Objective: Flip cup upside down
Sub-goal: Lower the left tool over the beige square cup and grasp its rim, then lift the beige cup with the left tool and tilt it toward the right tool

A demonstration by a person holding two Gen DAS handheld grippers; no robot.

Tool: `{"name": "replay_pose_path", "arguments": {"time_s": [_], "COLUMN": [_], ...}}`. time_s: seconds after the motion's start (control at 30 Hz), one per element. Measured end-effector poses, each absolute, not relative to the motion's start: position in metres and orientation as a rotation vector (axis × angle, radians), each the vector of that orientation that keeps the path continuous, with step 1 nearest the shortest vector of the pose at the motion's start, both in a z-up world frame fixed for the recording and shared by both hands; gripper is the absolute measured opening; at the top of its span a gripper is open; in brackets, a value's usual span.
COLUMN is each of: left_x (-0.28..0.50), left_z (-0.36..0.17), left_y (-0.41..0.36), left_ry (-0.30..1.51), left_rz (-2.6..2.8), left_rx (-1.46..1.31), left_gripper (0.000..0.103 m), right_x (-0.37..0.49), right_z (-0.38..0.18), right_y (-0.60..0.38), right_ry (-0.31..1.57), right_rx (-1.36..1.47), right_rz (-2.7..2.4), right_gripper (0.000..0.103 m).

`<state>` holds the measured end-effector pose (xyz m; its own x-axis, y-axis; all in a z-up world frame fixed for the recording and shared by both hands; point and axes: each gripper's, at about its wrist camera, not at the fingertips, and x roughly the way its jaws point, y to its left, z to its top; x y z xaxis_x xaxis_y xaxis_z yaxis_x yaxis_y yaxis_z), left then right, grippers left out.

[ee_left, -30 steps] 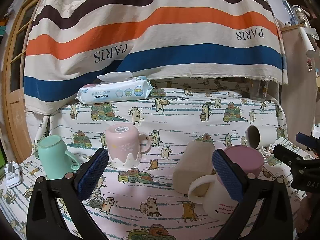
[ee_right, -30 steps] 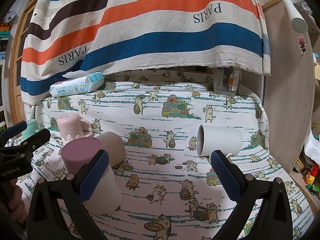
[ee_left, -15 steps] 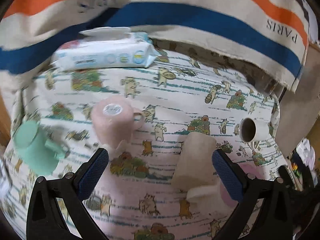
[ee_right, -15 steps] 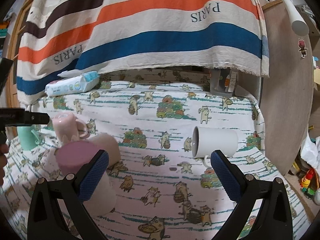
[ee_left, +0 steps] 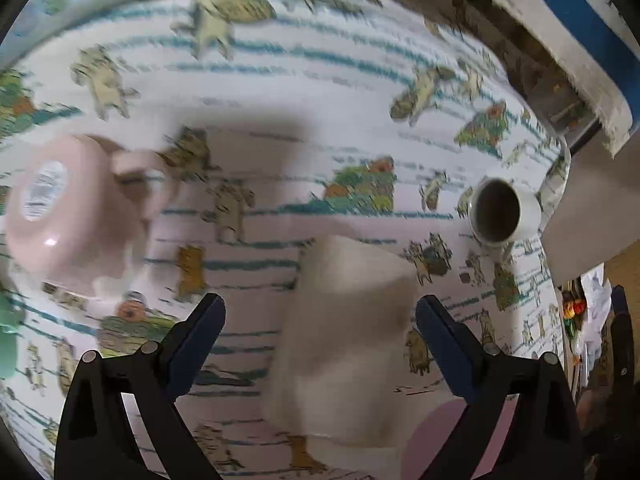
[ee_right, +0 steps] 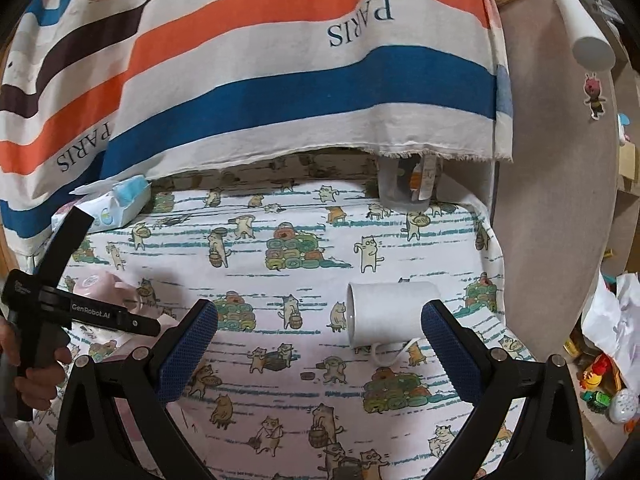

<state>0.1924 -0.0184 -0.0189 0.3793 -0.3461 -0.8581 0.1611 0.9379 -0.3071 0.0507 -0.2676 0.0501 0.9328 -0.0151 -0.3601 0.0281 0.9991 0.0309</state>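
Observation:
A beige cup (ee_left: 344, 332) lies on its side on the cat-print cloth, between the two fingers of my open left gripper (ee_left: 318, 316), which hovers above it without touching. A white mug (ee_right: 390, 312) lies on its side, mouth to the left, just beyond my open, empty right gripper (ee_right: 320, 320); it also shows in the left wrist view (ee_left: 500, 212). A pink cup (ee_left: 68, 208) stands upside down to the left. The left wrist view is blurred.
A mauve cup (ee_left: 452, 440) sits low right in the left view, a mint cup (ee_left: 6, 340) at its left edge. A wipes pack (ee_right: 116, 204) and a clear container (ee_right: 408, 184) lie at the back under the striped cloth (ee_right: 240, 80). A board (ee_right: 556, 200) stands right.
My left gripper has swung forward and down over the beige cup, tilting to look down on it. My right gripper has edged towards the white mug.

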Motion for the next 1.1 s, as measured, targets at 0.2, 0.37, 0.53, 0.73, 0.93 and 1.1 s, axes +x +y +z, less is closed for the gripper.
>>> {"name": "replay_pose_path", "arguments": {"time_s": [0.2,0.37,0.53,0.73,0.93,1.1], "left_x": [0.199,0.200,0.196,0.181,0.140,0.111], "left_z": [-0.043,-0.049,-0.039,-0.015,0.003,0.003], "left_y": [-0.035,-0.037,-0.025,0.010,0.048,0.065], "left_ry": [1.220,1.233,1.181,1.079,0.990,0.979], "left_rz": [-0.327,-0.317,-0.291,-0.197,-0.183,-0.180], "left_rx": [-0.180,-0.191,-0.188,-0.150,-0.181,-0.226], "left_gripper": [0.084,0.074,0.072,0.071,0.067,0.067], "right_x": [0.059,0.057,0.058,0.054,0.043,0.032], "right_z": [0.038,0.035,0.032,0.033,0.036,0.040], "right_y": [-0.267,-0.264,-0.265,-0.264,-0.254,-0.237], "right_ry": [0.412,0.406,0.424,0.425,0.407,0.396], "right_rx": [0.059,0.035,0.036,0.044,0.035,0.041], "right_rz": [-0.004,-0.011,-0.016,-0.020,-0.003,0.033], "right_gripper": [0.102,0.102,0.102,0.102,0.103,0.103]}}
